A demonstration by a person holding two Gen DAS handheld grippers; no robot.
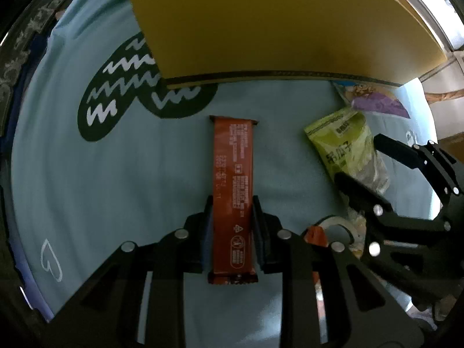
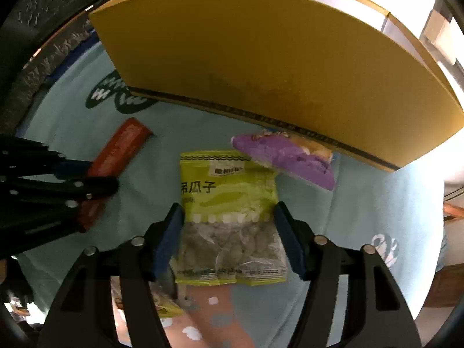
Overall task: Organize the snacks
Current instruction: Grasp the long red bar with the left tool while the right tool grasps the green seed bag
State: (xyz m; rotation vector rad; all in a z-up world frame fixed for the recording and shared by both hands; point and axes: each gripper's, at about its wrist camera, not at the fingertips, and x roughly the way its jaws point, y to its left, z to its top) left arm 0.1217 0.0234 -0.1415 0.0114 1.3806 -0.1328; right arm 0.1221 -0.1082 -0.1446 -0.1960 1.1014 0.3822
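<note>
A long orange-brown snack bar (image 1: 232, 159) lies flat on the light blue cloth (image 1: 116, 188). My left gripper (image 1: 232, 198) points down at it, and its pads press on the bar's two long sides near the lower half. From the right wrist the same bar (image 2: 121, 148) shows with the left gripper (image 2: 101, 175) on it. A green seed packet (image 2: 229, 197) lies flat between the pads of my right gripper (image 2: 228, 206), which stand at its side edges without squeezing it. In the left wrist view the right gripper (image 1: 358, 158) straddles that green packet (image 1: 345, 139).
A large yellow cardboard box (image 2: 275, 72) stands just behind the snacks. A purple snack packet (image 2: 287, 156) lies against its base, right of the green one. Another packet (image 2: 165, 304) sits partly hidden under the right gripper's left finger. The cloth's edge runs at the far left (image 1: 37, 261).
</note>
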